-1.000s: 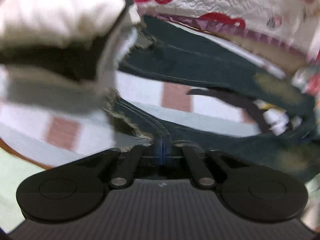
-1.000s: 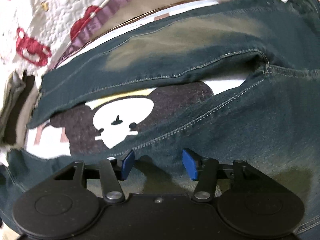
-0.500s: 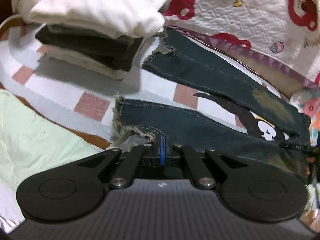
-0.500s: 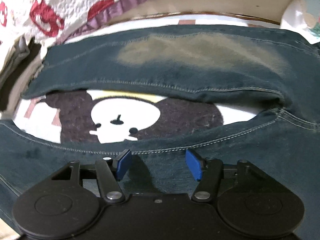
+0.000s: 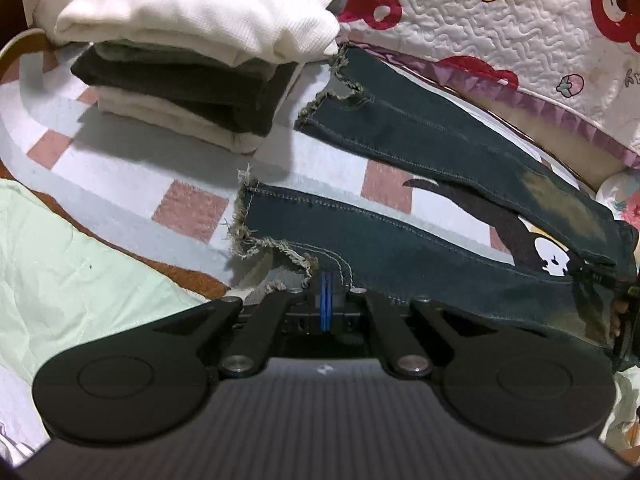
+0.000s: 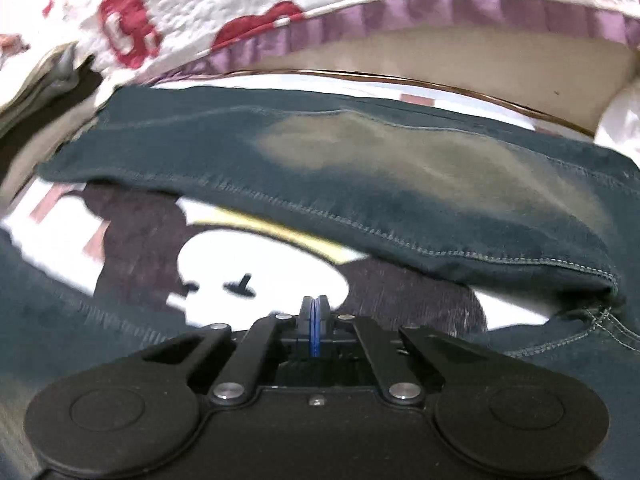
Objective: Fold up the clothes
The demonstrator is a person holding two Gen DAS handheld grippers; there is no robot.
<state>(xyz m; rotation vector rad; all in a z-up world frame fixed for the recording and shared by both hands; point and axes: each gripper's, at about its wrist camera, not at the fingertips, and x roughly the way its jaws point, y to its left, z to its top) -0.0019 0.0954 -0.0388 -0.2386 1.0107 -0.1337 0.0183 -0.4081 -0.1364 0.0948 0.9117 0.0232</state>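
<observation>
A pair of dark blue denim jeans with frayed hems (image 5: pixel 400 248) lies spread on a white blanket with pink squares and a brown cartoon bear print (image 5: pixel 132 168), its two legs splayed apart so the bear's white face (image 6: pixel 256 276) shows between them. The left claw (image 5: pixel 326 300) sits at the frayed hem of the nearer leg, its blue pads pressed together; whether a fold of denim is pinched between them cannot be told, since the pads meet just below the cloth's edge. The right claw (image 6: pixel 315 328) has just been closing and its pads now meet flush (no denim shows between them), with the nearer leg's seam running just below and to either side. The farther leg (image 6: pixel 360 168) carries a faded yellowish patch and lies flat toward a white quilt with red bear motifs and a purple ruffle (image 5: pixel 500 20). Beside the far hem stands a stack of folded clothes, white on top, dark green beneath, cream at the bottom (image 5: pixel 192 52). A pale green sheet (image 5: pixel 60 280) lies at the left.
</observation>
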